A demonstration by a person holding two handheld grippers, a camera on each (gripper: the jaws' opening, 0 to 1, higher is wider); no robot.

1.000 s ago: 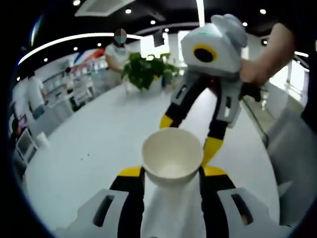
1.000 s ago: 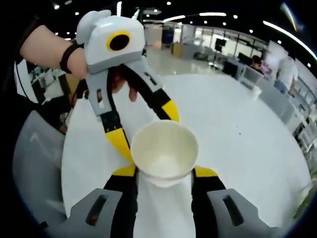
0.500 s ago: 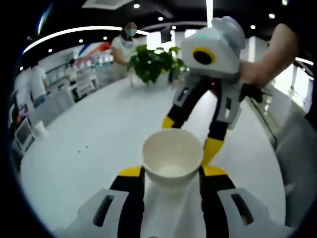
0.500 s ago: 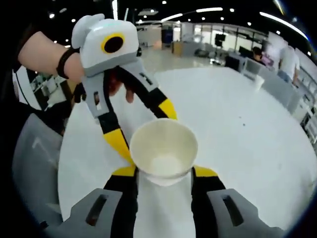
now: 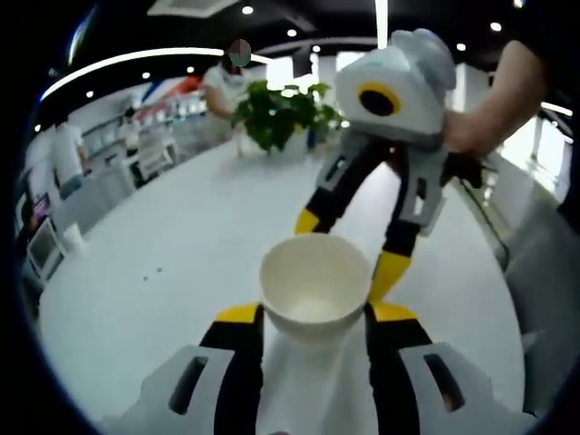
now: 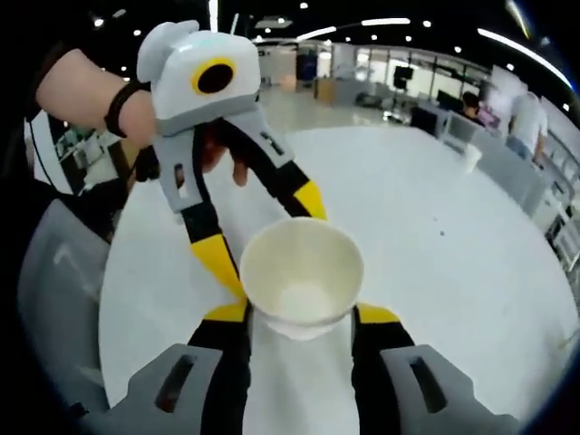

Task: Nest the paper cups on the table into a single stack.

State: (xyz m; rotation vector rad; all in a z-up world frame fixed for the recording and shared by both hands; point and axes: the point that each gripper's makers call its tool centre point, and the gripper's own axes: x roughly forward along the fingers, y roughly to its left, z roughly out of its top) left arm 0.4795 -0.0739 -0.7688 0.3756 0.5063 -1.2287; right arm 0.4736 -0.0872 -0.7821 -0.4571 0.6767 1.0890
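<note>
Broad white table in an open-plan office, ceiling lights overhead, potted plant at top centre of the left gripper view, people standing far off at upper left.

Caught mid-task with one white cup at lower centre of both views, mouth up and open toward each camera. Clamped on its wall from either side by the left gripper, yellow pads pressed against it. Clamped likewise by the right gripper in its own view. Faced each other across the same cup, each tool's jaws reaching in from the top of the other's frame with tips just beside the far rim. Looked empty inside, pale bottom visible.

Risked crushing or ovalling the thin paper wall under two grips at once. Risked tearing the rim, or jerking the cup loose, if either hand pulled away before the other let go. Risked jamming the nesting if the cup were squeezed out of round.

Could not tell whether one cup or several already nested: lower wall cut off at bottom centre between the jaws. Could not tell whether the base rested on the table or hung above it. Could not make out any loose cup for certain, apart from a small white shape at upper right of the right gripper view, too small to name.
</note>
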